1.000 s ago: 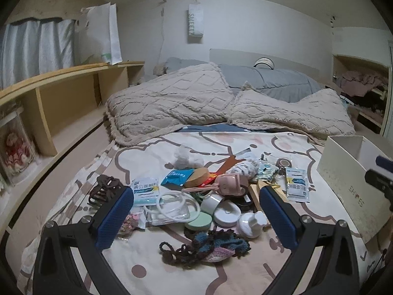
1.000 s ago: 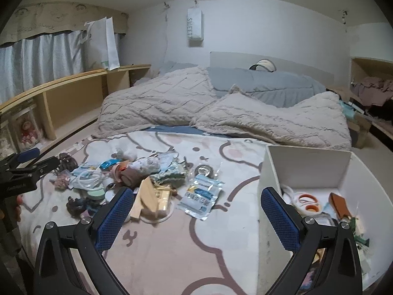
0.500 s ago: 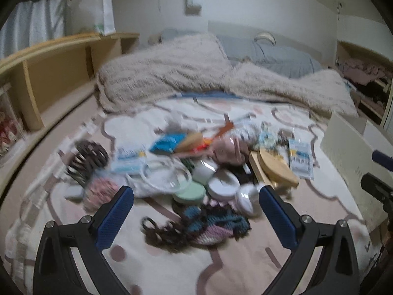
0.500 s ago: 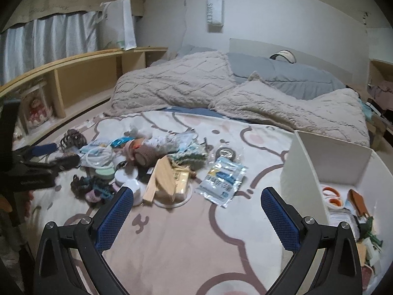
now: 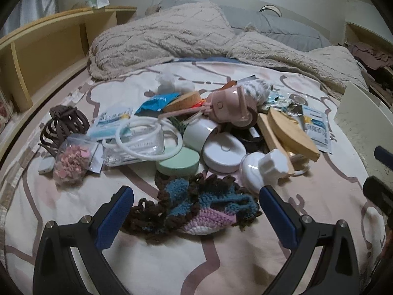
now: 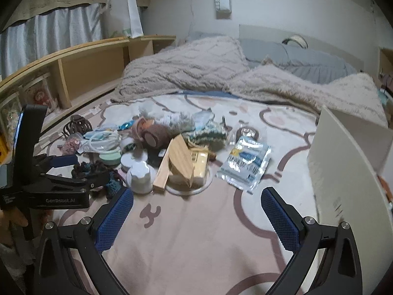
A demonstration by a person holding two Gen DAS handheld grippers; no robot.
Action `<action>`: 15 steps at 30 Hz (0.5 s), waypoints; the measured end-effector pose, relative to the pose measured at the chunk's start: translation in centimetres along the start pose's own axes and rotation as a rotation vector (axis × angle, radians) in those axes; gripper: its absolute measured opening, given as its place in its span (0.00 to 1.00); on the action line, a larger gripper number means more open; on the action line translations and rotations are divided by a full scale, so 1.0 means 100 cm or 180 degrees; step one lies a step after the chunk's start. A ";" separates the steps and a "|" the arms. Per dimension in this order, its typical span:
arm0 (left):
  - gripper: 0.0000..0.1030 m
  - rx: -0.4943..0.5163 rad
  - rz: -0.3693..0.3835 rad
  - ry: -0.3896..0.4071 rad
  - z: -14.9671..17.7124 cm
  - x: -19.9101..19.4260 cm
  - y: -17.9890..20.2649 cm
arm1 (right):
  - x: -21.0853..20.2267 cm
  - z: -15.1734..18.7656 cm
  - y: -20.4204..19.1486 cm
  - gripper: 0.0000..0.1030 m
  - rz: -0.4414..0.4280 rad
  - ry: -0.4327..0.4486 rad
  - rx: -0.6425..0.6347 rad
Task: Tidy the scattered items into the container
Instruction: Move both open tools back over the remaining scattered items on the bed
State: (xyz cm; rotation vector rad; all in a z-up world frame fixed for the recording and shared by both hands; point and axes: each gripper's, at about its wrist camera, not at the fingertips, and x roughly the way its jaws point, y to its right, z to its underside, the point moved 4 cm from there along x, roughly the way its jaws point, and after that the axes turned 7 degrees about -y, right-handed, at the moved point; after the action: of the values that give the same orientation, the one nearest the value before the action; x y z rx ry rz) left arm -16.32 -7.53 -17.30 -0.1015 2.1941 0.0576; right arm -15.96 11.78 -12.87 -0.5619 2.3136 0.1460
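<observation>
Hand-held gripper (image 5: 196, 211) spread wide over crochet piece (image 5: 196, 209).

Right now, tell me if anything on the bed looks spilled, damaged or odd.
Nothing looks spilled or broken. The oddity is the clutter: small items lie heaped on the bedspread, a wooden piece leaning across others, a crocheted piece crumpled nearest the open left tool. The white box stands apart.
</observation>
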 end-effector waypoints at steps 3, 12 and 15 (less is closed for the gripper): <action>1.00 -0.0026 -0.0029 -0.0067 0.002 0.008 0.000 | 0.010 0.001 0.000 1.00 0.0036 -0.0160 0.0013; 1.00 -0.0106 0.0021 -0.0291 0.008 0.027 -0.002 | 0.019 -0.009 0.006 1.00 -0.0071 -0.0174 0.0384; 1.00 -0.0147 0.0057 -0.0349 0.009 0.032 -0.003 | 0.022 -0.013 0.003 1.00 -0.0249 -0.0162 0.0472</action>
State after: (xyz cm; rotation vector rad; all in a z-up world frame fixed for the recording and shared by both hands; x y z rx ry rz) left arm -17.47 -7.88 -20.39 -0.1022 2.0848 0.1213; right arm -18.32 10.94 -13.54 -0.5655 2.2275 -0.0478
